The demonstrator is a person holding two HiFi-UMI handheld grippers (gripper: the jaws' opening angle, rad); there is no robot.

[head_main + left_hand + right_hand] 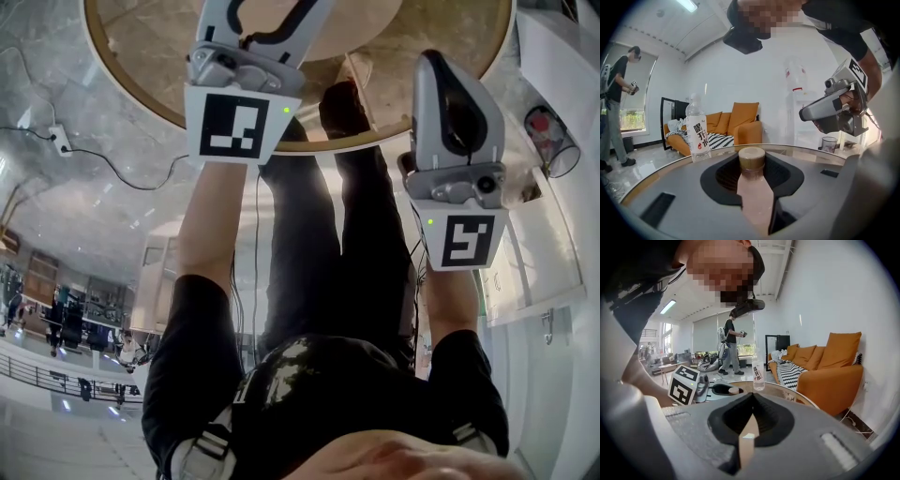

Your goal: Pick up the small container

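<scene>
The small container (752, 161), pinkish with a brown lid, stands upright on the round table (127, 80). It sits between the jaws of my left gripper (752, 183), whose dark pads lie against its sides. From the right gripper view, its lid (735, 390) shows at the left gripper's (719, 390) tip. My right gripper (749, 430) is shut with nothing in it. It hangs in the air to the right of the left one (806, 112). In the head view both grippers reach over the table's near edge, left (267, 23) and right (441, 70); the container is hidden there.
A clear water bottle (697, 129) (758, 373) stands farther back on the table. An orange sofa (736, 124) lies beyond it. A person (614, 93) stands at the far left. A small bin (829, 143) sits on the floor to the right.
</scene>
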